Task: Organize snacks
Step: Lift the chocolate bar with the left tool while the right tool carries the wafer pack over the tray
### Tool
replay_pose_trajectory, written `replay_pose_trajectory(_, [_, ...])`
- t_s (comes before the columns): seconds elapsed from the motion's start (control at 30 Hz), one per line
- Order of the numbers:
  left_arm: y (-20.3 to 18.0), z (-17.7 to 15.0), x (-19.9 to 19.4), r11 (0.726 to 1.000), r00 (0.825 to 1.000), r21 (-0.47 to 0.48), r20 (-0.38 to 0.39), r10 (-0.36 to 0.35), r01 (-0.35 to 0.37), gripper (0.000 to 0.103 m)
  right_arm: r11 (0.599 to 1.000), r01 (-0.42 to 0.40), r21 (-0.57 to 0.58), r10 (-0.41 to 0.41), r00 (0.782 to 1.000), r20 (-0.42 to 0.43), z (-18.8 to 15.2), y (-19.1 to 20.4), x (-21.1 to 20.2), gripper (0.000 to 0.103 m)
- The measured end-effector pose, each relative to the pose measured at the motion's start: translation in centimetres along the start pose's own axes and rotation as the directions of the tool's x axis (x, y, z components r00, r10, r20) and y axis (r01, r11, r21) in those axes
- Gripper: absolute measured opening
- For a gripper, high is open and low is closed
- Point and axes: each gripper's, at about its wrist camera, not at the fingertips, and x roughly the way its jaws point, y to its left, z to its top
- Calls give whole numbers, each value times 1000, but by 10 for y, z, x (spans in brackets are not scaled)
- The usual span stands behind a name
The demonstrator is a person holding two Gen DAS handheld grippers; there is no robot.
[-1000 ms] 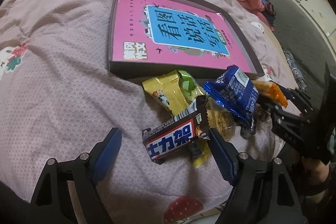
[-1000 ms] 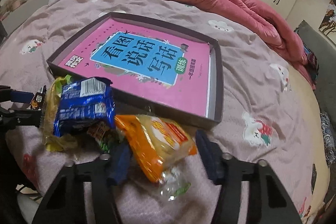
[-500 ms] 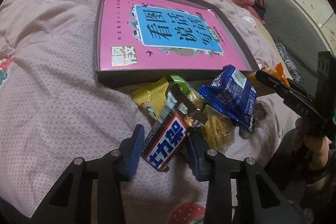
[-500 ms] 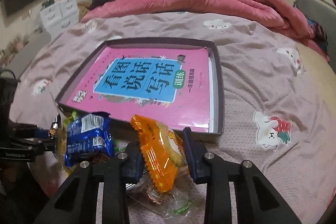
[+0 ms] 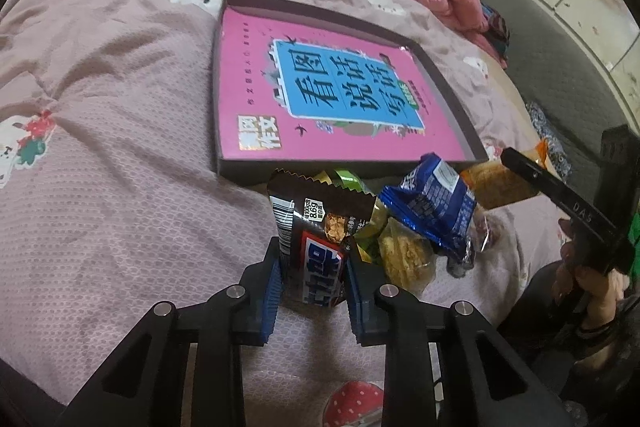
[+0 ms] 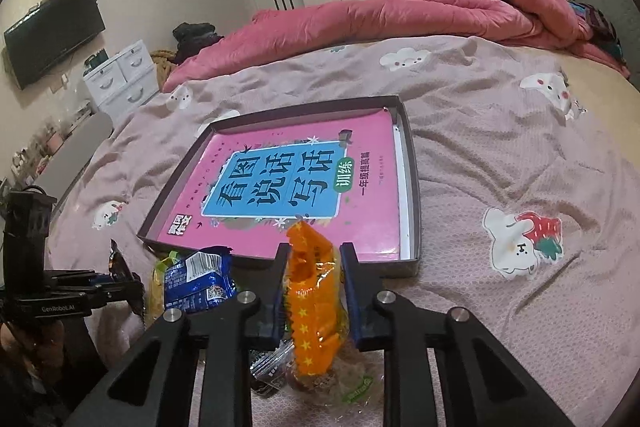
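We have a snack in each gripper now, and the next job, we think, is to lift them and put them in the dark tray [image 5: 218,75] with the pink book [image 5: 256,83] in it. To do it well, we should lift each snack straight up first, so it clears the low wall of the tray and does not drag the other snacks along. Then we carry it over the near edge of the tray and set it down flat on the book.

Our left gripper [image 5: 312,283] has just been closing, and its blue pads [image 5: 273,283] now press on both sides of the chocolate bar [image 5: 316,247]. The bar stands up on the bed [image 5: 120,147], just beside the near edge of the tray, and leans on the snack pile.

Our right gripper [image 6: 314,291] has just been closing too. Its pads [image 6: 352,291] squeeze the orange packet [image 6: 314,299], which sticks up between them, close to the near edge of the tray. The wrapper is soft and crinkly, so it may slip.

The blue packet [image 5: 432,203] lies in the pile between the two grippers, and nothing holds it.
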Motion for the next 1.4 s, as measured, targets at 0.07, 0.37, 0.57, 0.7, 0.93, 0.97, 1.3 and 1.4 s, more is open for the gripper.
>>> replay_pose_trajectory(0.07, [1, 2, -3, 1000, 1000, -9, 14, 2, -1, 28, 1000, 0, 9, 0, 1000, 16, 1, -2, -3, 24])
replay_pose_trajectory(0.37, [2, 8, -19, 1000, 997, -28, 71, -10, 12, 28, 998, -33, 62, 27, 995, 94, 6, -11, -19, 23])
replay_pose_trajectory(0.57, [-2, 14, -25, 999, 995, -30, 97, -15, 18, 28, 994, -80, 79, 67, 985, 160, 14, -11, -29, 23])
replay_pose_trajectory(0.7, [-3, 21, -25, 999, 993, -35, 114, -7, 11, 28, 987, -113, 110, 93, 980, 173, 21, -15, -24, 23])
replay_pose_trajectory(0.93, [-4, 38, -20, 999, 990, -50, 142, 18, -11, 28, 973, -155, 169, 121, 973, 195, 29, -27, -14, 23])
replay_pose_trajectory(0.97, [-4, 41, -19, 999, 989, -52, 144, 20, -12, 28, 969, -166, 182, 130, 972, 196, 31, -30, -11, 23])
replay_pose_trajectory(1.3, [0, 62, 3, 995, 987, -70, 140, 80, -71, 28, 938, -213, 275, 166, 969, 183, 32, -46, 11, 23])
replay_pose_trajectory(1.4, [1, 64, 9, 994, 987, -69, 130, 91, -82, 28, 931, -221, 292, 174, 969, 179, 32, -50, 14, 23])
